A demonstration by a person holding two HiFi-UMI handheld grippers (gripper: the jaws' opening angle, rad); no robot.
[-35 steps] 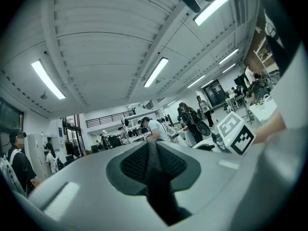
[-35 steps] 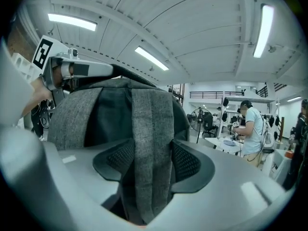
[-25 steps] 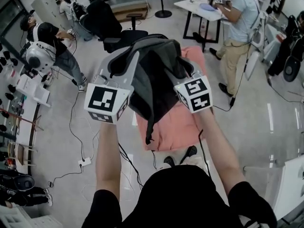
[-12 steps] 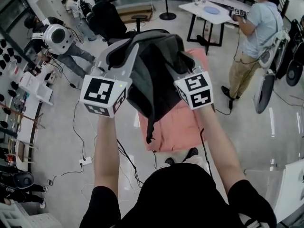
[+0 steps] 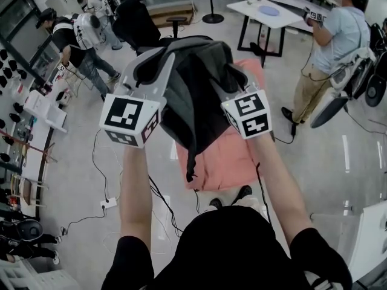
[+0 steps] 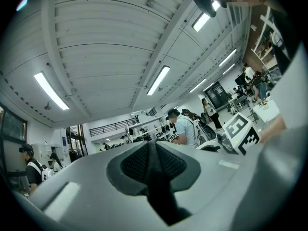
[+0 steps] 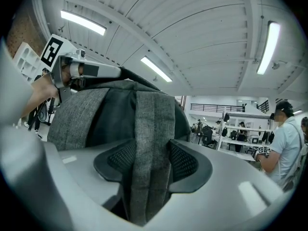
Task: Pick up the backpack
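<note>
The grey and black backpack [image 5: 193, 95] hangs in the air between my two grippers, above a pink cloth-covered surface [image 5: 227, 156]. My left gripper [image 5: 158, 62] holds its upper left side, shut on a thin dark strap [image 6: 155, 186] that runs between its pads. My right gripper [image 5: 233, 75] is at the bag's upper right. Its jaws are closing, and a broad grey strap [image 7: 151, 129] fills the gap between its pads [image 7: 183, 162]. In the right gripper view the bag's grey body [image 7: 77, 114] rises just behind the jaws, with the left gripper [image 7: 91, 70] beyond it.
A white table [image 5: 266, 11] stands at the far side with a person [image 5: 335, 47] beside it. A black office chair [image 5: 139, 29] and another person [image 5: 75, 38] are at the far left. Cables and a power strip [image 5: 109, 205] lie on the floor to my left.
The backpack stays held up between both grippers. The left gripper's marker cube has drifted slightly left. People in the background have shifted places.
</note>
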